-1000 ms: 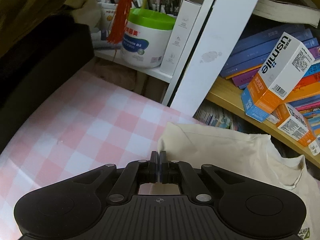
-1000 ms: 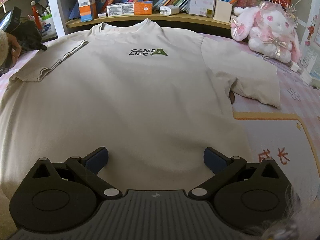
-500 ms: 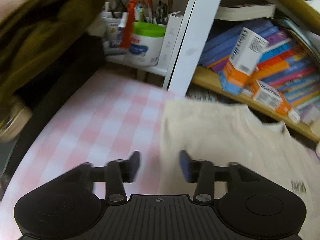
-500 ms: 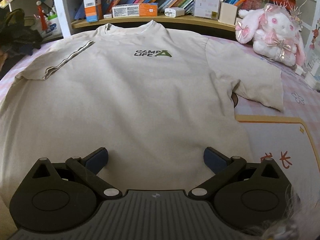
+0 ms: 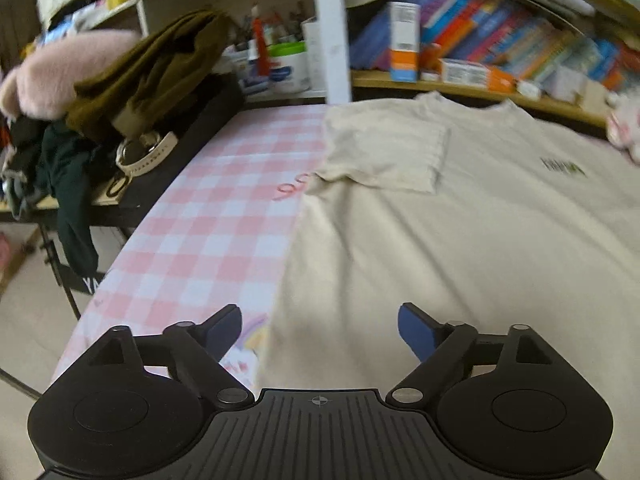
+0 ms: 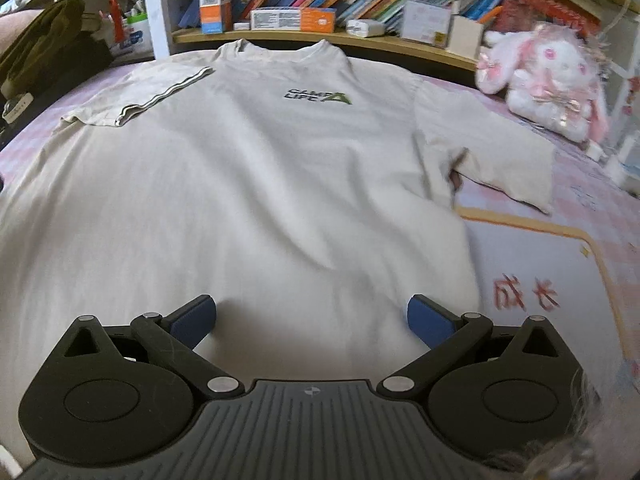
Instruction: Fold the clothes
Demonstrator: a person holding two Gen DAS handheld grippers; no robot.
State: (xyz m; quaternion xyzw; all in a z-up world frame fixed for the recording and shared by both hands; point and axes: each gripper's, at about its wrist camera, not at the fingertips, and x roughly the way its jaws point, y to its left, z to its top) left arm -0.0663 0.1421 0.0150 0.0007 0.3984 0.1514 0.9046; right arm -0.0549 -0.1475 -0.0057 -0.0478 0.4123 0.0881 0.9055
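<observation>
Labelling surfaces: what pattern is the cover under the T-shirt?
Pink-and-white check on the bed cover, beside the cream T-shirt; clearest in the left wrist view.

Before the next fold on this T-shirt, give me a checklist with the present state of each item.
1. Left gripper empty, jaws apart: ok.
2. Right gripper empty, jaws apart: ok.
3. Left sleeve folded in over the T-shirt: ok, it lies on the chest with its hem inward.
4. Right sleeve folded in: not ok, it lies spread out over the pink bedsheet.
5. Body of the shirt flat: ok, only slight wrinkles near the right armpit.
6. Plush rabbit clear of the right sleeve: ok, it sits apart, beyond the cuff.
</observation>
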